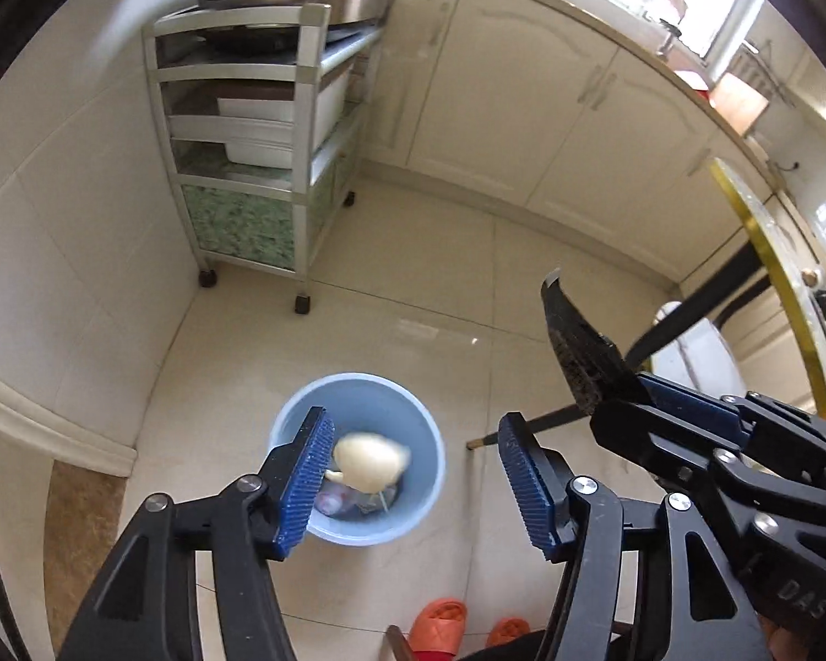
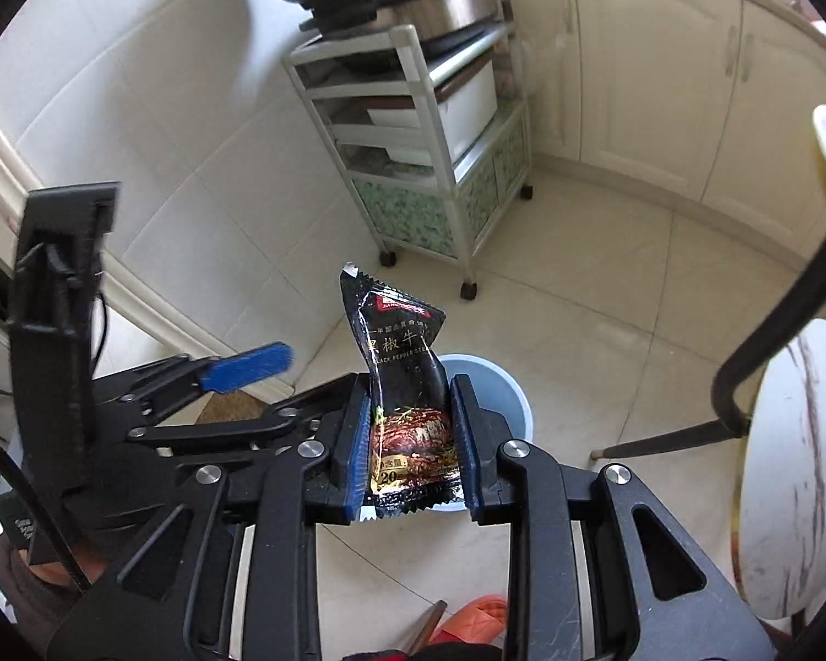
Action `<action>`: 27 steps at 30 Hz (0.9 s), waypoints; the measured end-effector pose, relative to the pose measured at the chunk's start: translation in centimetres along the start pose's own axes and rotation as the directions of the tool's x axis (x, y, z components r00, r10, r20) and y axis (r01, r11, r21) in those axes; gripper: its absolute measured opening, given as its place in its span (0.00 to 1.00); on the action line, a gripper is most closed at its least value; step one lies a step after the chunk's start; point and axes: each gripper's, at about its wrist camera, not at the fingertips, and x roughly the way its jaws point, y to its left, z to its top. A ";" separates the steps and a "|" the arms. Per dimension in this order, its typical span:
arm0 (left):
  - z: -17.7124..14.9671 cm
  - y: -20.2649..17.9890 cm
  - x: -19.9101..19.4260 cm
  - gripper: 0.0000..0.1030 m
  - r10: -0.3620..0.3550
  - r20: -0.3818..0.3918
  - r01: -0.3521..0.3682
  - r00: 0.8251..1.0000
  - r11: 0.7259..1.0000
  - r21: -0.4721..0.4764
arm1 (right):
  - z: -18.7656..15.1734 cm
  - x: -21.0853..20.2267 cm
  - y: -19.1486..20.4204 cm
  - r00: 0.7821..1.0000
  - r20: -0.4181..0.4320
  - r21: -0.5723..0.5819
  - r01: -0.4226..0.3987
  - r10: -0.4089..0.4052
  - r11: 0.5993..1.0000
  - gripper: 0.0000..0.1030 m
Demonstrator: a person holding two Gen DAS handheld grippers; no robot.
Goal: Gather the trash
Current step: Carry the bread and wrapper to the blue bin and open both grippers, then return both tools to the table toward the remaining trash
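Seen from the left wrist, the left gripper (image 1: 413, 473) has its jaws released, spread apart with nothing pressed between the pads. A pale crumpled wad (image 1: 370, 461), blurred, shows in the gap just beside the left pad and over the mouth of the blue bin (image 1: 303, 402); it looks free of the jaws and on its way into the bin, where other scraps already lie at the bottom. The bin stands on the tiled floor (image 1: 413, 275) straight under these jaws.

To the right in the same view, the right gripper (image 1: 606, 402) reaches in from the edge, and the black sachet (image 1: 572, 347) sticks up out of it.

From the right wrist, the right gripper (image 2: 413, 440) has its jaws clenched on the black pepper steak sachet (image 2: 402, 363), gripping its lower half from both sides. The sachet's long axis runs up and forward along the fingers, its torn top leaning slightly left. The blue bin (image 2: 506, 391) lies beyond and below the jaws, a little to their right, mostly hidden behind the sachet.

Judging by this, the right hand is not yet squarely over the bin mouth, while the left hand is; the sachet probably needs carrying a touch forward before letting go, and the left gripper (image 2: 248, 369) sits close enough alongside to crowd that move
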 end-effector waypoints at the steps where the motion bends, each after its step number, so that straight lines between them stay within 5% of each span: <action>1: 0.2 -0.2 -0.1 0.57 0.010 -0.001 -0.010 1.000 1.000 -0.011 | 0.2 0.6 0.0 1.000 -0.002 0.002 -0.007 0.007 1.000 0.25; 4: 0.3 0.3 -1.1 0.57 0.050 0.008 -0.049 0.999 0.998 -0.034 | 0.4 1.5 0.3 1.000 -0.011 0.004 -0.028 0.029 1.000 0.26; 8: 0.5 0.0 -3.0 0.57 0.103 0.035 -0.101 0.994 0.993 -0.060 | 0.5 1.2 1.2 0.999 0.033 -0.018 -0.034 0.035 0.999 0.39; 14: 1.4 -3.7 -5.7 0.61 0.108 0.098 -0.101 0.989 0.992 -0.075 | 0.8 -2.0 1.4 0.993 0.105 -0.002 -0.051 0.051 0.999 0.51; 20: -0.3 -6.8 -10.3 0.65 0.086 0.189 -0.083 0.978 0.996 -0.024 | 0.5 -8.2 0.9 0.979 0.203 0.022 -0.010 0.005 1.000 0.61; 27: -2.5 -16.1 -15.7 0.83 -0.003 0.329 -0.049 0.944 0.988 0.147 | -1.7 -18.5 -1.9 0.923 0.364 0.089 0.095 -0.121 0.991 0.78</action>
